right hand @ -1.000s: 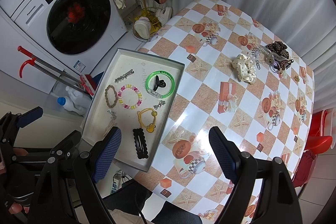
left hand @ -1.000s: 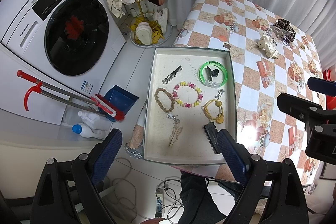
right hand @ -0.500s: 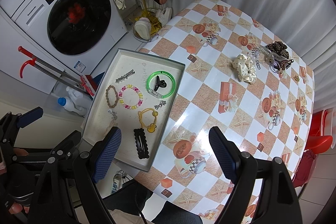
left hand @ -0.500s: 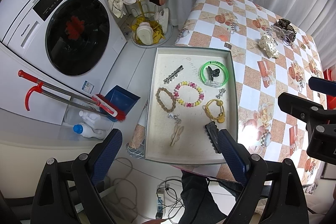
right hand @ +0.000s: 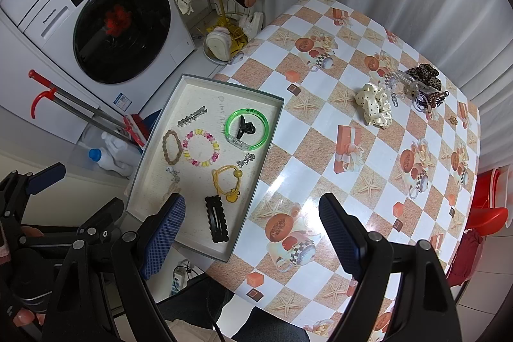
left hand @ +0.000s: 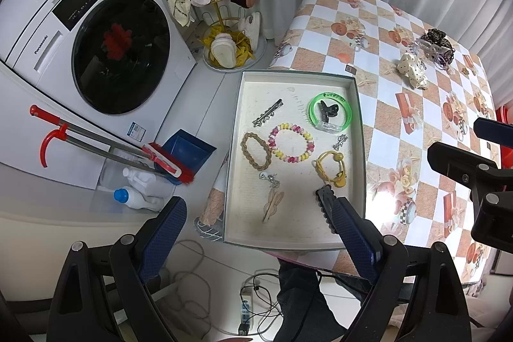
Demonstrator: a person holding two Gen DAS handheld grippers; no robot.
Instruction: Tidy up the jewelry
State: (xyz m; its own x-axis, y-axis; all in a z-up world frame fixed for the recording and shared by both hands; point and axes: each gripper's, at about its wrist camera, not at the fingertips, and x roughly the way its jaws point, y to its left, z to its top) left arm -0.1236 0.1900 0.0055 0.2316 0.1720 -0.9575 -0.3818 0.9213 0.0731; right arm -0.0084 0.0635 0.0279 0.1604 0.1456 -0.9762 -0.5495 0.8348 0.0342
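Tray [left hand: 358, 117] holds a green bangle [left hand: 330, 114], beaded bracelet [left hand: 291, 143], clips; left tongs [left hand: 256, 241] and right tongs [right hand: 253, 233] hover spread wide, empty.

Assorted jewelry [left hand: 291, 143] flat in tray [left hand: 360, 130]

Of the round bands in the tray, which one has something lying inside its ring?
The green bangle, at the tray's far corner by the table. A small black claw clip lies inside it; the brown, pastel and yellow bands are empty.
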